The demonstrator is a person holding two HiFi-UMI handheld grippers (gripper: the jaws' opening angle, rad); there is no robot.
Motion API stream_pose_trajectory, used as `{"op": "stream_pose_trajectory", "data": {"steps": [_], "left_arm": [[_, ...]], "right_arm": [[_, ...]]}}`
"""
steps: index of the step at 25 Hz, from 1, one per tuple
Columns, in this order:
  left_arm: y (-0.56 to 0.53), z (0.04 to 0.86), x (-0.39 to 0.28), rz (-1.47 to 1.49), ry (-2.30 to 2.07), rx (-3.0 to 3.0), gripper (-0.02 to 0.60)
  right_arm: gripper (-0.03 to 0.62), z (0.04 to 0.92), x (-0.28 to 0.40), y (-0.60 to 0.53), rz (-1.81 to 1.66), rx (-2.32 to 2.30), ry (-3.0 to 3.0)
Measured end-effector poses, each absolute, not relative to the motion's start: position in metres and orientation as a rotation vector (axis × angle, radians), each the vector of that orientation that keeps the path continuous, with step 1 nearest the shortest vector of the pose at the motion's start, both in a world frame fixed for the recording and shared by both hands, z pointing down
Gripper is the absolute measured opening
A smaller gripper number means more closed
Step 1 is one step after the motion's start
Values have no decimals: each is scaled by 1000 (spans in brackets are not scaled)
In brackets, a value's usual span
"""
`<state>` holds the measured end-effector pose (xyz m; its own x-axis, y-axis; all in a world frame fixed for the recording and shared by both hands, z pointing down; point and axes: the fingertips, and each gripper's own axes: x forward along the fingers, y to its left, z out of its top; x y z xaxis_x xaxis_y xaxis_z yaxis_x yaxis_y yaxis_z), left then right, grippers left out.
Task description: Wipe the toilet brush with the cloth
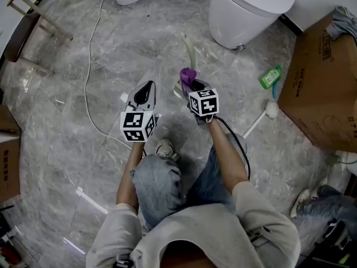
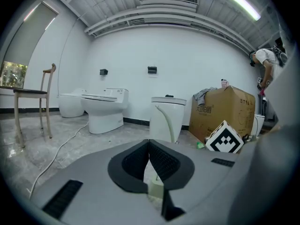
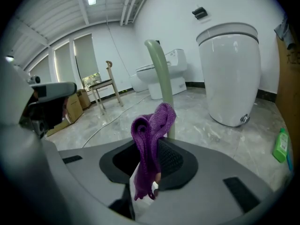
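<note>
The toilet brush's pale green handle (image 1: 190, 52) stands upright on the marble floor in front of the toilet (image 1: 245, 10). A purple cloth (image 1: 188, 77) bunches up out of my right gripper (image 1: 191, 87), which is shut on it; the cloth is right at the lower part of the handle. In the right gripper view the cloth (image 3: 152, 130) hangs from the right gripper (image 3: 154, 161), with the handle (image 3: 159, 64) rising just behind it. My left gripper (image 1: 146, 89) hovers to the brush's left, apart from it. The left gripper (image 2: 149, 146) is shut with nothing held; the handle (image 2: 168, 123) shows beyond it.
A green bottle (image 1: 270, 77) and a second white brush (image 1: 271, 109) lie on the floor at the right, beside a cardboard box (image 1: 323, 82). A white cable (image 1: 89, 77) runs along the left. A wooden chair (image 1: 25, 32) stands far left. The person's shoe (image 1: 164, 148) is below the grippers.
</note>
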<state>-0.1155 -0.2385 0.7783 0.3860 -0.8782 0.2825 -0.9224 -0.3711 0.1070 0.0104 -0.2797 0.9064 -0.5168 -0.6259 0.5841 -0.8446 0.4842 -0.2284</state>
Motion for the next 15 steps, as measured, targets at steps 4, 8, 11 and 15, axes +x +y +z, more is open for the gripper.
{"op": "stream_pose_trajectory", "data": {"steps": [4,8,11,15], "left_arm": [[-238,781,-117,264,-1590,2394,20],[-238,782,-117,265,-1590,2392,20],[-238,780,-118,261,-1592,2391,20],[-238,776,-118,257,-1599,2395,20]], "right_arm": [[109,947,14,-267,779,1177,-2222],[109,967,14,-256,783,1129,-2176],[108,960,10,-254,728,1108,-2192],[107,927,9,-262,635,1136,-2274]]}}
